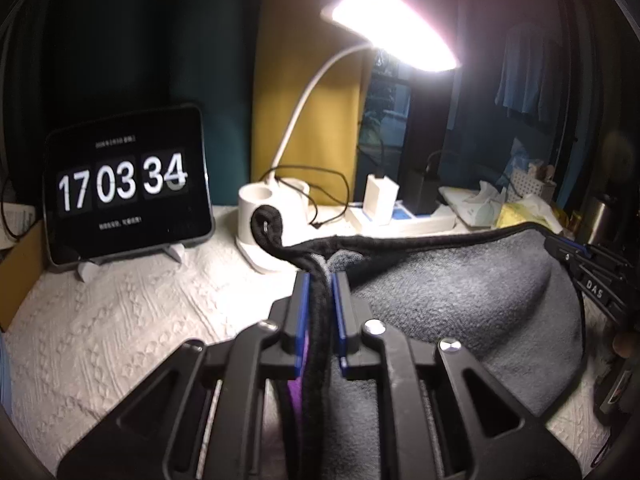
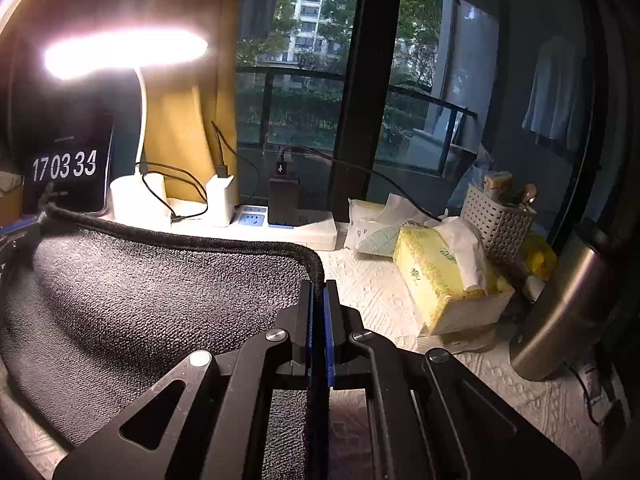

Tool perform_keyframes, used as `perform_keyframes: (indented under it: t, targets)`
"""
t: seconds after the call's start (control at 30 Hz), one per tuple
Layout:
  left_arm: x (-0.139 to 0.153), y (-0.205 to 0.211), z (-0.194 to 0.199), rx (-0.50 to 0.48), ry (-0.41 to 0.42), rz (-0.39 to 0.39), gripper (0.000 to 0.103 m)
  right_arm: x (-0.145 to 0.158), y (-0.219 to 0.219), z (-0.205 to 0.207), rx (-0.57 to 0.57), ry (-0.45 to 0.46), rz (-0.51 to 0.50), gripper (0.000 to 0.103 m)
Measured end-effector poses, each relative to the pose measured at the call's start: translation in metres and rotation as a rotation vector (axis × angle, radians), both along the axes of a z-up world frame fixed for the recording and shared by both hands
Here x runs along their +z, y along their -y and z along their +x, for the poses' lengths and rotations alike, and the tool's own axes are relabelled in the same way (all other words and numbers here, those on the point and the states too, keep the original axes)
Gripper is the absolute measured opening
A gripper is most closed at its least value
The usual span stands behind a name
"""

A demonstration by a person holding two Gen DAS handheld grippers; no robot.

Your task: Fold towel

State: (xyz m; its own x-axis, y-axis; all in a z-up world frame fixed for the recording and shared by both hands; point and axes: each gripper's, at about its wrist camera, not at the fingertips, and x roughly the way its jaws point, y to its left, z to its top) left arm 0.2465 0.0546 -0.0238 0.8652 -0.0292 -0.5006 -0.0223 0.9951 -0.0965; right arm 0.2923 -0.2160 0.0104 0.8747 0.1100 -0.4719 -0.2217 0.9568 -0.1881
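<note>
1. The left tongs [image 1: 320, 280] are clamped on the black hem of the towel [image 1: 460, 292] at one corner. The hem runs straight down between the blue pads, so the grip sits on the thickest, least slippery part of the cloth, and a hanging loop [image 1: 266, 226] curls up just past the tips.

2. The right tongs [image 2: 319, 286] are pressed together on the hem at the neighbouring corner, with the rounded corner binding [image 2: 316, 264] rising just above the tips. From the left wrist view the right tongs appear at the far end of the same edge, so both grips share one side of the towel.

3. Between the two grips the hem is pulled fairly taut while the grey body sags below it (a shallow hammock shape) down toward the desk [image 1: 120, 320]. Holding two corners of one edge this way looks like the setup for carrying that edge over to meet the opposite one; I judge the fold is under way, not finished.

4. Farther out, the back of the desk is crowded: a tablet clock [image 1: 128, 184], a lit desk lamp [image 1: 394, 26], a power strip [image 2: 288, 226], a tissue box [image 2: 444, 280] and a steel bottle [image 2: 568, 300]. Working near the front edge probably keeps the cloth off these.
</note>
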Motion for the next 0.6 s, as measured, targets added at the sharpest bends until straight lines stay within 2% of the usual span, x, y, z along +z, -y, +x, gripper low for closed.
perform_keyframes:
  t: [0.1, 0.27, 0.43, 0.5, 0.6]
  targets:
    - [-0.007, -0.005, 0.009, 0.008, -0.038, -0.02, 0.012, -0.004, -0.001, 0.007, 0.005, -0.025, 0.017, 0.005]
    - [-0.012, -0.006, 0.019, 0.01, -0.067, -0.006, 0.012, -0.011, -0.002, 0.017, 0.005, -0.053, 0.018, 0.005]
    - [-0.024, -0.007, 0.035, 0.004, -0.138, -0.004, 0.016, -0.021, 0.0, 0.028, -0.01, -0.097, 0.02, 0.005]
    - [-0.028, -0.009, 0.038, 0.039, -0.152, 0.021, 0.016, -0.025, 0.001, 0.031, -0.017, -0.111, 0.017, 0.005]
    - [-0.031, -0.019, 0.044, 0.064, -0.192, -0.014, 0.015, -0.032, 0.003, 0.036, -0.027, -0.142, 0.01, 0.005]
